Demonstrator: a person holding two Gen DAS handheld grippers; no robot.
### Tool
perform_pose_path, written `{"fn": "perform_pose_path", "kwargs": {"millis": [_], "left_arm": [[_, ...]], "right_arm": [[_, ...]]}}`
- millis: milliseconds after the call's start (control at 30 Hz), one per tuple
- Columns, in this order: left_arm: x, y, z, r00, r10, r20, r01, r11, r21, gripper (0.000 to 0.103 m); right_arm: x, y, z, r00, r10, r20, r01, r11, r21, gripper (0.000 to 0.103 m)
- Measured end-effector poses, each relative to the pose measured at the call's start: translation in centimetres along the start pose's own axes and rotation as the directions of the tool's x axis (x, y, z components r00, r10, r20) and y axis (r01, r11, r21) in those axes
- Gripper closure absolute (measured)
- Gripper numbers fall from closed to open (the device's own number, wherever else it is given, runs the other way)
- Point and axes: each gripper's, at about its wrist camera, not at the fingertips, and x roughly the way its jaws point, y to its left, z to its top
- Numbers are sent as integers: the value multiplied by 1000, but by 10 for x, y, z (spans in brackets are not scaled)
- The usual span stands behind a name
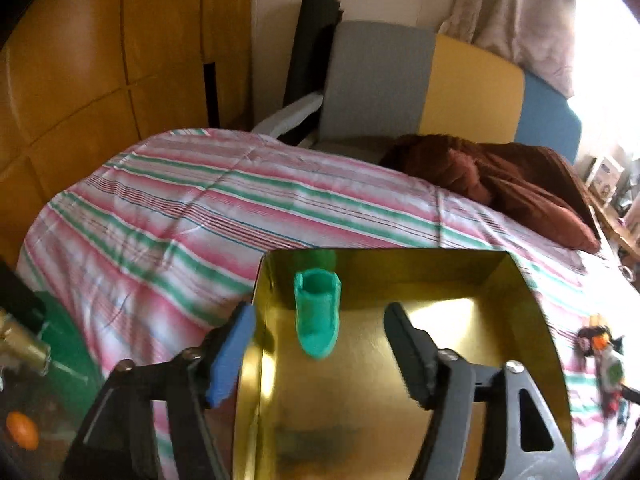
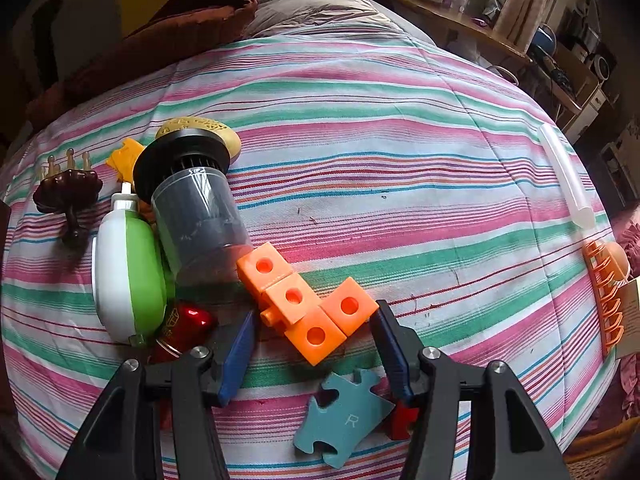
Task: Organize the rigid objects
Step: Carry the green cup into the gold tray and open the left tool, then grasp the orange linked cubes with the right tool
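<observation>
In the left wrist view a gold tray (image 1: 536, 312) lies on the striped bedspread with a small teal toy shoe (image 1: 318, 314) inside, near its left wall. My left gripper (image 1: 320, 344) is open, its left finger outside the tray's left wall, its right finger over the tray floor. In the right wrist view my right gripper (image 2: 314, 332) is open around linked orange cubes (image 2: 304, 304) on the bedspread. A teal puzzle piece (image 2: 344, 420) marked R lies below them, a red block (image 2: 404, 422) beside it.
Left of the cubes lie a dark clear canister (image 2: 196, 204), a white and green bottle (image 2: 128, 268), a red shiny object (image 2: 186, 326), a brown hook (image 2: 68, 196) and a yellow piece (image 2: 126, 158). An orange rack (image 2: 604, 300) and clear tube (image 2: 564, 176) lie right. Brown blanket (image 1: 500, 184) at the back.
</observation>
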Motion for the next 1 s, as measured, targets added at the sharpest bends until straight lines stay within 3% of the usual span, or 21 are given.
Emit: {"fn": "perform_pose_path", "kwargs": {"millis": [133,367,700,1000], "left_arm": [[-40,-11,-26,999,-3,43,1,999,39,28],[-78,-33,-63,999,-29,37,25,995,91,25],[-96,-27,-79,999,11,43,-16,994,108,25],[-100,-10,-83,999,34,37,-36,997,68,25]], "right_arm": [[-1,2,-1,1000,-6,4,6,1000,-5,45],[-7,6,-2,1000,-24,18,24,1000,-1,46],[-18,1,-2,997,-38,63,35,998,44,46],[-49,-13,3,979,10,204,-36,992,121,46]]}}
